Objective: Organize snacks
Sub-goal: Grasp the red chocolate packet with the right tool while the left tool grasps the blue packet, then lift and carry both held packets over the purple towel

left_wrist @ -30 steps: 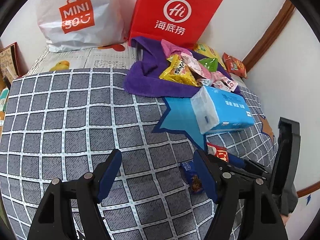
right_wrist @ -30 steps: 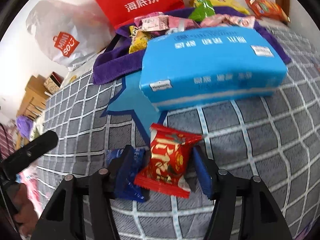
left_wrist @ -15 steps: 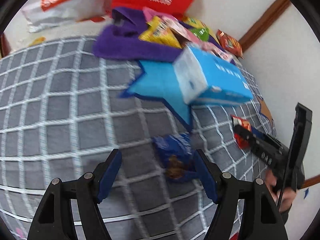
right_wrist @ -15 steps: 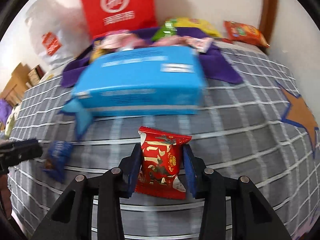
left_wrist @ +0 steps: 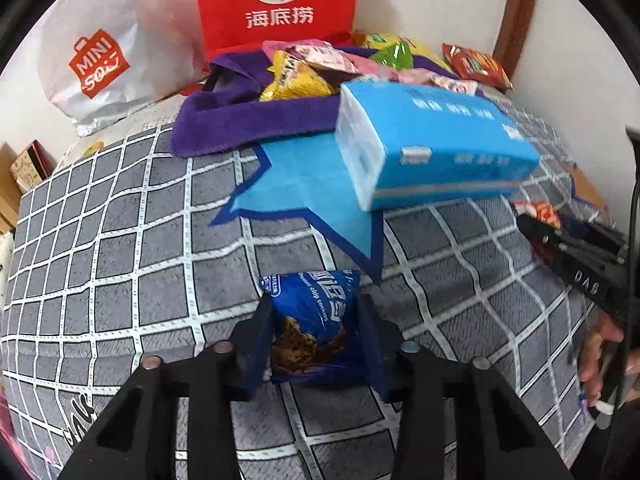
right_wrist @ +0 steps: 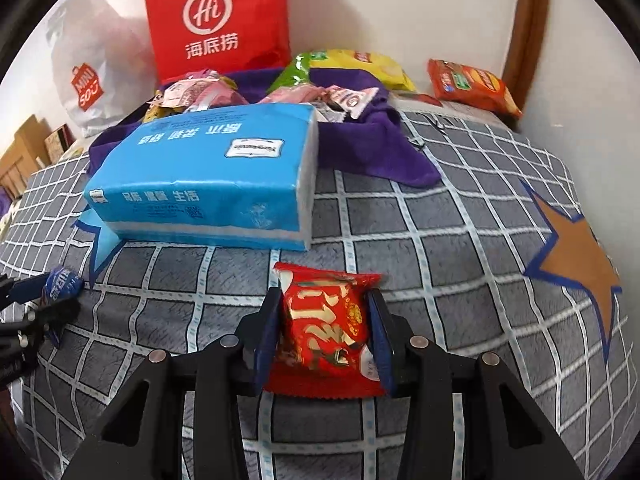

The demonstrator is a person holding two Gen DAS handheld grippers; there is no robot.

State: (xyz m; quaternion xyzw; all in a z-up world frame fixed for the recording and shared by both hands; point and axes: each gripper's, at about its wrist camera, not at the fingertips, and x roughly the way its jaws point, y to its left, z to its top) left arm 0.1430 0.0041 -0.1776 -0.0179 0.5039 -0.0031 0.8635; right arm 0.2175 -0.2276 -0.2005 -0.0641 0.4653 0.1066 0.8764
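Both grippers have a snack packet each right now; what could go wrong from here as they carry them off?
1. The left gripper pinches the blue cookie packet by its soft sides, having just closed; the slick film could slip or the cookies crush.
2. The right gripper squeezes the red packet likewise, so it may twist loose.
3. The blue tissue pack lies between them and the snack pile on the purple cloth; a low carry could knock it.
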